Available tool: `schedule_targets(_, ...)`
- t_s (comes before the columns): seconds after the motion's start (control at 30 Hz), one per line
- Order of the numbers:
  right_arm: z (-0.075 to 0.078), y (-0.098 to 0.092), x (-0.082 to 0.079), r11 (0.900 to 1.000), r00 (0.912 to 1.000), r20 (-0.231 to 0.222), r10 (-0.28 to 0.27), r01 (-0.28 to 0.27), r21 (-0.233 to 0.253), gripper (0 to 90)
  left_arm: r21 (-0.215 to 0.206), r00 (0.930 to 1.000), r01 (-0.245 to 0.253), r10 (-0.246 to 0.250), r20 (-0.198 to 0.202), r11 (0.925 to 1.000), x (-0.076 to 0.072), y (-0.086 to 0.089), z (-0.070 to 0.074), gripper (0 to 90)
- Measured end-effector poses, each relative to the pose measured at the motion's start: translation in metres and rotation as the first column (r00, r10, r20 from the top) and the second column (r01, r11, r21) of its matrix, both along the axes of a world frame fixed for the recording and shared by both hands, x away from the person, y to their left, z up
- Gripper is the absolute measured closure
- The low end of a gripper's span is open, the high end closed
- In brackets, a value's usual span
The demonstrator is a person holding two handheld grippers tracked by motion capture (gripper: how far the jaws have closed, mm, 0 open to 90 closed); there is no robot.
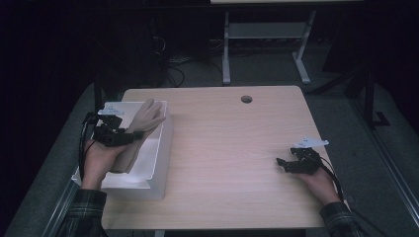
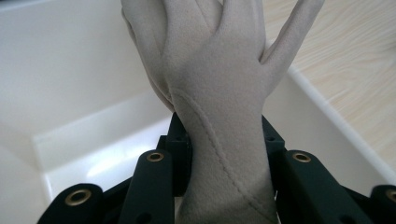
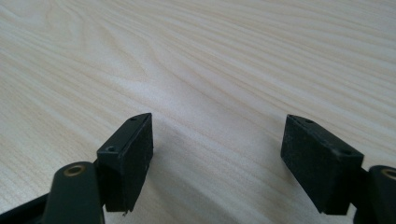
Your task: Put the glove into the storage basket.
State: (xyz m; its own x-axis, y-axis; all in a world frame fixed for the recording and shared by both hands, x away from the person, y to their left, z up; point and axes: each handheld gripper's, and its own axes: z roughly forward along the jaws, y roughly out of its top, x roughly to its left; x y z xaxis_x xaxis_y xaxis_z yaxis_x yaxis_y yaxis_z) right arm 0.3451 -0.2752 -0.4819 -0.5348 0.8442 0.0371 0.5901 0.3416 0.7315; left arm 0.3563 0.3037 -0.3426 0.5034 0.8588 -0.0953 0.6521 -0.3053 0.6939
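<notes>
Beige glove (image 1: 141,129) lengthwise over the bin (image 1: 160,163), fingers far-pointing

room dark | grey carpet (image 1: 276,69) | pale wooden table (image 1: 232,148) | white-legged desk (image 1: 267,34) behind
</notes>
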Motion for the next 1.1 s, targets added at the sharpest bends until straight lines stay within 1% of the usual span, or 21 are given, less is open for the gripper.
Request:
schedule_targets(0.03, 0.0, 0.0, 0.0, 1.0, 1.0, 0.0, 0.0, 0.0, 0.0, 25.1, 0.0, 1.0, 0.0, 0.0, 0.0, 1.0, 0.0, 0.0, 0.0, 66.1)
schedule_targets(0.07, 0.0, 0.0, 0.0, 1.0, 1.0, 0.0, 0.0, 0.0, 0.0, 25.1, 0.02, 0.9999, -0.009, 0.009, -0.01, 0.9998, 0.001, 0.002, -0.01, 66.0)
schedule_targets(0.1, 0.0, 0.0, 0.0, 1.0, 1.0, 0.0, 0.0, 0.0, 0.0, 25.1, 0.027, 0.9997, -0.016, 0.016, -0.016, 0.9995, 0.002, 0.004, -0.016, 66.0)
schedule_targets(0.13, 0.0, 0.0, 0.0, 1.0, 1.0, 0.0, 0.0, 0.0, 0.0, 25.1, 0.027, 0.9997, -0.016, 0.016, -0.016, 0.9995, 0.002, 0.004, -0.016, 66.0)
schedule_targets(0.17, 0.0, 0.0, 0.0, 1.0, 1.0, 0.006, 0.002, -0.002, -0.003, 25.1, 0.024, 0.9996, -0.017, 0.017, -0.022, 0.9996, 0.002, 0.005, -0.024, 66.0)
schedule_targets(0.2, 0.0, 0.0, 0.0, 1.0, 1.0, 0.006, 0.002, -0.002, -0.003, 25.1, 0.024, 0.9996, -0.017, 0.017, -0.022, 0.9996, 0.002, 0.005, -0.024, 65.9)
schedule_targets(0.23, 0.0, 0.0, 0.0, 1.0, 1.0, 0.005, 0.002, -0.002, -0.002, 25.1, 0.026, 0.9994, -0.021, 0.022, -0.028, 0.9994, 0.003, 0.006, -0.029, 65.9)
schedule_targets(0.3, 0.0, 0.0, 0.0, 1.0, 1.0, 0.006, 0.003, -0.003, -0.002, 25.1, 0.059, 0.9988, -0.025, 0.027, -0.04, 0.9979, 0.004, 0.007, -0.038, 65.9)
schedule_targets(0.43, 0.0, 0.0, 0.0, 1.0, 1.0, 0.005, 0.002, -0.002, -0.002, 25.1, 0.066, 0.9976, -0.028, 0.032, -0.061, 0.9974, 0.006, 0.007, -0.053, 65.5)
schedule_targets(0.5, 0.0, 0.0, 0.0, 1.0, 1.0, 0.006, 0.002, -0.002, -0.002, 25.1, 0.077, 0.9969, -0.032, 0.037, -0.07, 0.9965, 0.007, 0.007, -0.059, 65.3)
schedule_targets(0.53, 0.0, 0.0, 0.0, 1.0, 1.0, 0.006, 0.003, -0.003, -0.002, 25.1, 0.08, 0.996, -0.037, 0.043, -0.078, 0.9961, 0.008, 0.006, -0.065, 65.1)
schedule_targets(0.57, 0.0, 0.0, 0.0, 1.0, 1.0, 0.005, 0.003, -0.003, -0.002, 25.1, 0.08, 0.996, -0.037, 0.043, -0.078, 0.9961, 0.008, 0.006, -0.065, 65.0)
schedule_targets(0.63, 0.0, 0.0, 0.0, 1.0, 1.0, 0.005, 0.003, -0.003, -0.002, 25.1, 0.092, 0.9949, -0.034, 0.043, -0.091, 0.9951, 0.008, 0.004, -0.073, 64.6)
schedule_targets(0.7, 0.0, 0.0, 0.0, 1.0, 1.0, 0.005, 0.003, -0.003, -0.002, 25.1, 0.1, 0.9945, -0.035, 0.044, -0.094, 0.9943, 0.008, 0.003, -0.074, 64.0)
schedule_targets(0.73, 0.0, 0.0, 0.0, 1.0, 1.0, 0.005, 0.003, -0.003, -0.002, 25.1, 0.103, 0.9939, -0.028, 0.039, -0.104, 0.9943, 0.009, 0.002, -0.077, 63.3)
schedule_targets(0.83, 0.0, 0.0, 0.0, 1.0, 1.0, 0.006, 0.003, -0.003, -0.002, 25.1, 0.102, 0.993, -0.015, 0.027, -0.115, 0.9947, 0.009, 0.002, -0.08, 61.2)
schedule_targets(0.87, 0.0, 0.0, 0.0, 1.0, 1.0, 0.006, 0.003, -0.003, -0.003, 25.1, 0.123, 0.9916, -0.007, 0.023, -0.127, 0.9924, 0.01, 0.0, -0.083, 56.4)
schedule_targets(0.97, 0.0, 0.0, 0.0, 1.0, 1.0, 0.004, 0.0, 0.0, -0.001, 25.0, 0.129, 0.989, -0.006, 0.024, -0.146, 0.9916, 0.012, 0.0, -0.086, 44.2)
schedule_targets(1.03, 0.0, 0.0, 0.0, 1.0, 1.0, 0.005, 0.0, 0.0, -0.002, 25.0, 0.122, 0.9889, 0.002, 0.016, -0.147, 0.9926, 0.012, -0.001, -0.087, 35.8)
schedule_targets(1.07, 0.0, 0.0, 0.0, 1.0, 1.0, 0.005, 0.0, 0.0, -0.002, 25.0, 0.122, 0.9889, 0.002, 0.016, -0.147, 0.9926, 0.012, -0.001, -0.087, 30.0)
schedule_targets(1.1, 0.0, 0.0, 0.0, 1.0, 1.0, 0.006, 0.001, -0.001, -0.002, 25.0, 0.128, 0.9902, 0.003, 0.014, -0.139, 0.9918, 0.012, -0.002, -0.087, 25.8)
